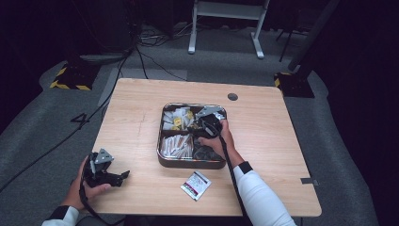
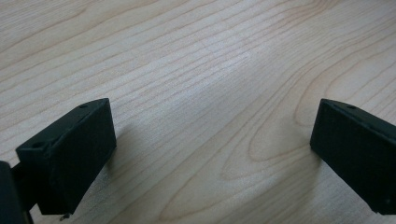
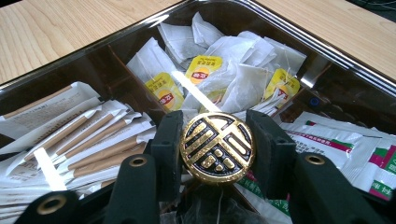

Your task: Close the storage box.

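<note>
A dark metal box (image 1: 162, 161) with several compartments sits mid-table, and a clear lid with glare streaks lies over it. A round gold-and-black knob (image 3: 217, 147) stands at the lid's middle. My right gripper (image 3: 215, 116) is shut on this knob, one black pad pressing each side; from above the right gripper (image 1: 198, 127) hangs over the box's right half. My left gripper (image 1: 123, 176) rests near the table's front left corner. In its own view the left gripper (image 2: 212, 135) stands open over bare wood.
Under the lid lie white tea bags with yellow tags (image 3: 203, 70), brown-striped stick sachets (image 3: 88, 140) and red-and-green packets (image 3: 336, 140). A loose white-and-red packet (image 1: 195, 185) lies on the table in front of the box. The wooden table (image 1: 263, 122) has a grommet hole (image 1: 232, 97) at the back.
</note>
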Demonstrator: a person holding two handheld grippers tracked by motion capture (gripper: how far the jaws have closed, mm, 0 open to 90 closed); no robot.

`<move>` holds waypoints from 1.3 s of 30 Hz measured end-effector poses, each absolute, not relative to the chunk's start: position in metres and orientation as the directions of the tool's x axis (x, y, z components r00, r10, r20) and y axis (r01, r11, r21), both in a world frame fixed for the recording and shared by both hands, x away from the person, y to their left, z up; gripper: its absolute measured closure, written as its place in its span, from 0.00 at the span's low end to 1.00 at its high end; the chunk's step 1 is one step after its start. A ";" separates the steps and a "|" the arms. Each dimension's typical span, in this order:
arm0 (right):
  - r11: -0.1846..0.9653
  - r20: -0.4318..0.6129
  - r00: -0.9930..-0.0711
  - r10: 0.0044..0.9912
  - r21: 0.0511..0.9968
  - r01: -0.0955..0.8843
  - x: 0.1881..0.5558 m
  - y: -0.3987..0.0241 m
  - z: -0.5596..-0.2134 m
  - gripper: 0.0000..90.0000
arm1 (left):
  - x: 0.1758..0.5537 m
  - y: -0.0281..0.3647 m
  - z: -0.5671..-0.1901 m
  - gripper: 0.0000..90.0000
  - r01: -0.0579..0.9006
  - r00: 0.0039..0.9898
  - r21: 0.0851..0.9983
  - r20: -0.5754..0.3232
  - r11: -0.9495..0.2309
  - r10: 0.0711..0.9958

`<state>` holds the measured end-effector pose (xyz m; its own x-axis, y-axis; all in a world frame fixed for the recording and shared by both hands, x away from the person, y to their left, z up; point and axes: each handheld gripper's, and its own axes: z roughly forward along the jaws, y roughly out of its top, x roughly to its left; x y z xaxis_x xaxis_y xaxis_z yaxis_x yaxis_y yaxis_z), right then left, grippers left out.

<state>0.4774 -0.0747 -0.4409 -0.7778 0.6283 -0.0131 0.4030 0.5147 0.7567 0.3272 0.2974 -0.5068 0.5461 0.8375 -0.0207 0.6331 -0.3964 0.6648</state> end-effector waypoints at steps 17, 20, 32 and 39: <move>0.522 0.001 -0.780 0.625 0.742 0.420 0.479 -0.079 -0.441 0.38 | 0.327 0.297 -0.507 0.01 0.635 0.545 0.664 -0.022 -0.395 0.838; 0.529 -0.001 -0.780 0.626 0.735 0.424 0.480 -0.079 -0.441 0.33 | 0.327 0.297 -0.507 0.01 0.635 0.545 0.664 -0.023 -0.395 0.838; 0.536 0.007 -0.790 0.613 0.731 0.423 0.478 -0.083 -0.437 0.23 | 0.327 0.297 -0.507 0.01 0.635 0.546 0.664 -0.022 -0.396 0.838; 0.565 -0.015 -0.804 0.594 0.720 0.404 0.475 -0.089 -0.432 0.23 | 0.327 0.297 -0.507 0.01 0.635 0.544 0.664 -0.024 -0.394 0.839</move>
